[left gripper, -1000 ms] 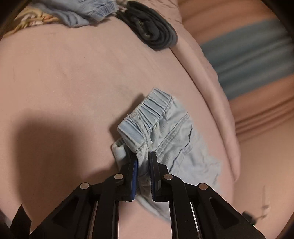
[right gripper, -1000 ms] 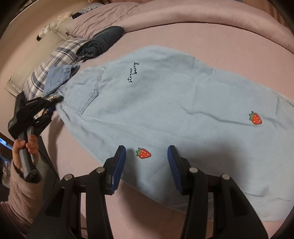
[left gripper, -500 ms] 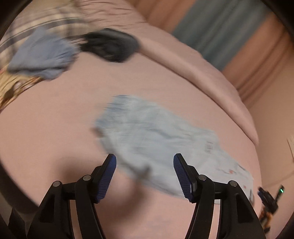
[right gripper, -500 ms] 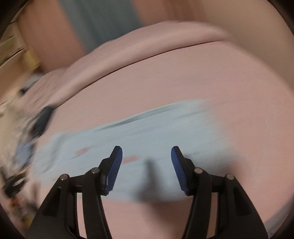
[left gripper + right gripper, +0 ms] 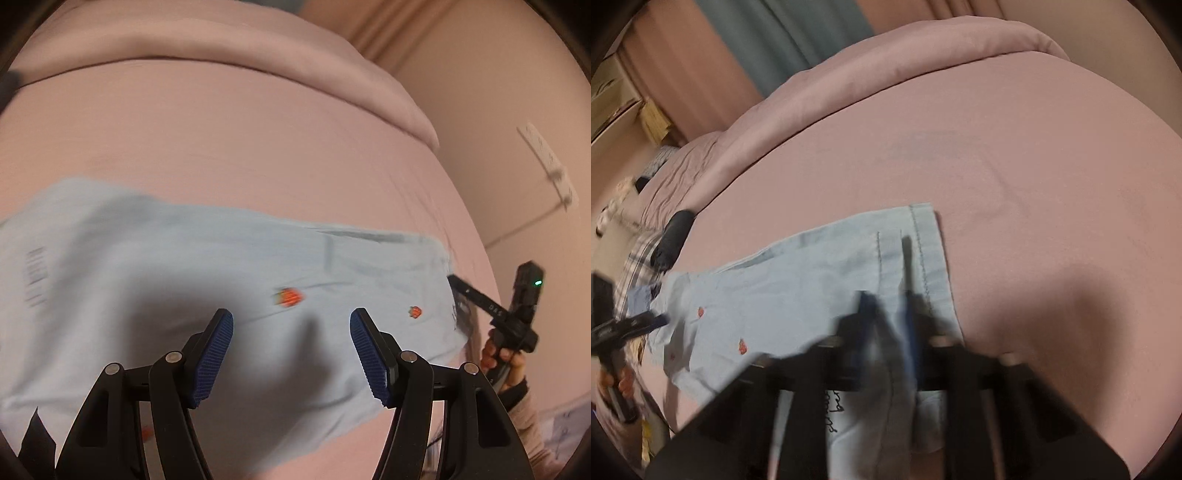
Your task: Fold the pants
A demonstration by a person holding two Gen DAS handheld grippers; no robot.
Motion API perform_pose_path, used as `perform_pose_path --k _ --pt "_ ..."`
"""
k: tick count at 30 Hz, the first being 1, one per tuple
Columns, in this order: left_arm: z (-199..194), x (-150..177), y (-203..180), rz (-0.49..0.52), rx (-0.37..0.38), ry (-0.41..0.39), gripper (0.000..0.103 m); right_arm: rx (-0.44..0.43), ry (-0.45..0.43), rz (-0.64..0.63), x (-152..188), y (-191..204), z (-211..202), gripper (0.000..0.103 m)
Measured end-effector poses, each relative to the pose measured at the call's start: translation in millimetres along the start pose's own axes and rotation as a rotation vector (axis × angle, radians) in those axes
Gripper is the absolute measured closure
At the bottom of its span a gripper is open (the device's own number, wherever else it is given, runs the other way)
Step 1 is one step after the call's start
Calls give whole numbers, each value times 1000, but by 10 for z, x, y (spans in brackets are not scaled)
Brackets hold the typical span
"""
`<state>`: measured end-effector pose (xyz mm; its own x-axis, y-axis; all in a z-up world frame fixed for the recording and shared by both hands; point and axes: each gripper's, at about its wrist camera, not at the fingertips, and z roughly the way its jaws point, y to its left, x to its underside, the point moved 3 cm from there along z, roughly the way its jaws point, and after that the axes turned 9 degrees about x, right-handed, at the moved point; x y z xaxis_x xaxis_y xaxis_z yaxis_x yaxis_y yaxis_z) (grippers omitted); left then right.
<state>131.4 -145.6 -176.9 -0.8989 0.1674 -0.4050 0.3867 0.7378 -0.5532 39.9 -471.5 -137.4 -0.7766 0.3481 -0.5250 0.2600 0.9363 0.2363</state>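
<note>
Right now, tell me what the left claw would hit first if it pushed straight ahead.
Probably the light blue pants: the open left claw points at the cloth near a strawberry patch, nothing between, though blur makes depth uncertain.

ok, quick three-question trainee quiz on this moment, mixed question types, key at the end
1. True or false: the left gripper is clamped on the pants.
2. What colour are the small patches on the pants? A red, B green, C black.
3. Which gripper is at the stitched hem?
Key: 1 false, it is open above them. 2 A. 3 the right gripper; its jaws have just been closing, with fabric between them.
</note>
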Motion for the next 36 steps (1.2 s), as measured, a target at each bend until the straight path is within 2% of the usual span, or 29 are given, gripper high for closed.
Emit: perform_pose_path --k 1,3,6,10,13,16,18,21,23,24,25,27,29,31,32,34,35,36 --pt "127 -21 -57 12 0 21 38 5 -10 -20 4 25 -38 97" --pt "276 -59 -123 27 -5 41 38 -19 -28 -54 6 83 -104 98" --pt "431 -132 -224 55 -15 56 38 20 -67 -89 -77 139 -184 98" --pt "507 -167 -318 69 -10 60 38 57 -112 -70 -288 72 -220 99" --pt "506 -137 -329 80 -20 77 38 106 -45 -42 -398 5 -50 99" --pt "557 -110 -293 78 -31 98 38 154 15 6 -367 -142 99 99" --pt "553 -96 -303 93 -37 100 38 150 33 30 -323 -178 140 98" --pt "506 -81 -337 109 -47 103 38 97 93 62 -295 -227 175 95" --pt "434 -3 -358 142 -54 110 38 131 59 94 -337 -314 63 76" --pt "392 46 -365 168 -61 120 38 165 14 87 -362 -320 -69 76" --pt "391 88 -372 188 -64 130 38 152 -24 53 -368 -258 -209 76" --pt "412 258 -413 228 -54 174 38 60 -31 1 -316 -78 -351 77" --pt "388 463 -436 288 -68 194 38 -7 15 -86 -174 188 -362 80" --pt "347 606 -453 329 -97 201 38 -12 68 -163 -21 387 -245 81" --pt "303 678 -455 339 -103 212 38 14 103 -195 43 427 -171 86" --pt "227 743 -436 349 -92 228 38 172 237 -289 246 388 28 91" --pt "188 768 -406 344 -83 233 38 214 242 -325 317 335 27 91" --pt "159 775 -387 335 -76 235 38 197 227 -287 322 248 -60 94"
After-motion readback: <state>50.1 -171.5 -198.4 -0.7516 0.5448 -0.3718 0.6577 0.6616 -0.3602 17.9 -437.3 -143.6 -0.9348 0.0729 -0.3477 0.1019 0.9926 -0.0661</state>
